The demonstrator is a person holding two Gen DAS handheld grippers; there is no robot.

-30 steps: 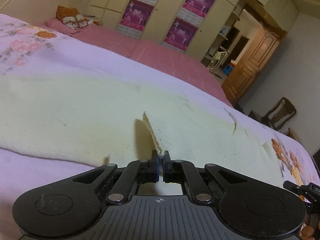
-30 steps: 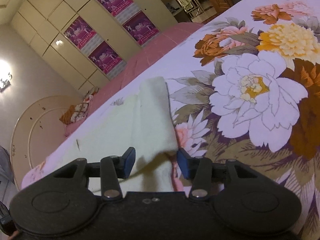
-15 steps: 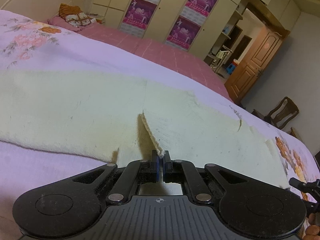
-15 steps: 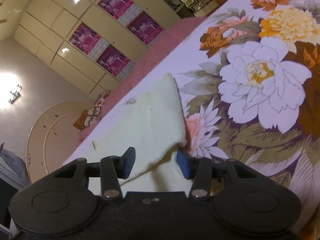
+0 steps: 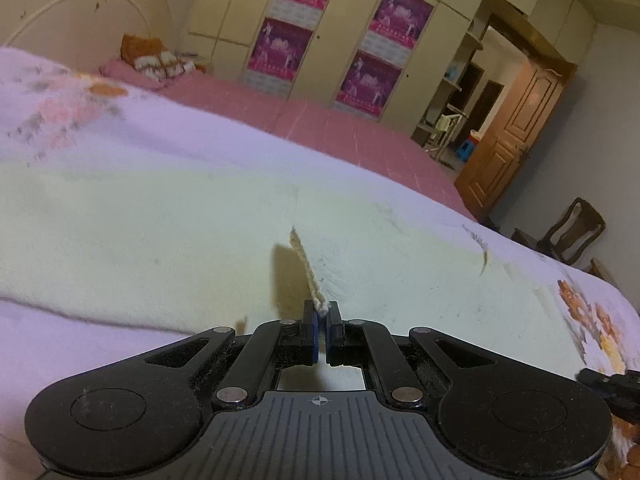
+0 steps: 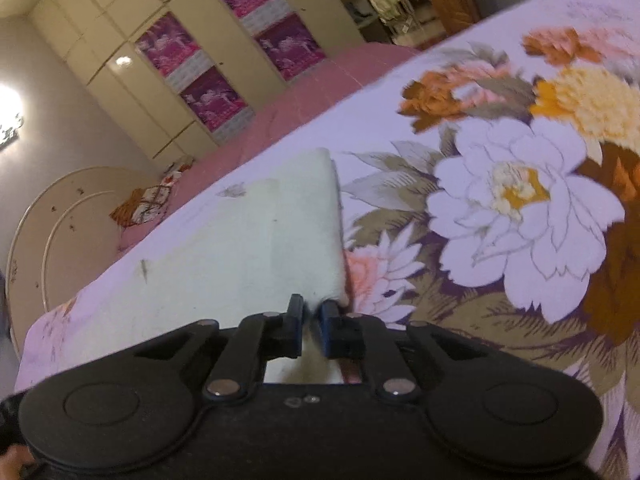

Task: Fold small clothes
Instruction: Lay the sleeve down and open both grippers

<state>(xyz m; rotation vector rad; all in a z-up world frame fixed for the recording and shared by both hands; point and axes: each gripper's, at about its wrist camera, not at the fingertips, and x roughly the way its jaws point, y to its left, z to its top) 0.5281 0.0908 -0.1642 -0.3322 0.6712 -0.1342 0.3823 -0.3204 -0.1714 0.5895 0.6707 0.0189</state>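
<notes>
A pale cream garment [image 5: 168, 224] lies spread flat across the bed. My left gripper [image 5: 321, 312] is shut on its near edge, and a pinched ridge of cloth [image 5: 306, 266] rises from the jaws. In the right wrist view the same cream garment [image 6: 248, 252] narrows to an end near me. My right gripper [image 6: 311, 312] is shut on the near corner of that end, low over the bed. The tip of my right gripper [image 5: 612, 388] shows at the right edge of the left wrist view.
The bed has a lilac floral sheet [image 6: 520, 200] and a pink quilt [image 5: 320, 128] behind. A pillow [image 5: 156, 60] lies at the headboard. Wardrobes with purple posters [image 5: 360, 40], a wooden door [image 5: 524, 136] and a chair [image 5: 572, 232] stand beyond.
My right gripper has closed from open onto the garment's near corner. My left gripper stays shut on the edge and has shifted slightly over the cloth.
</notes>
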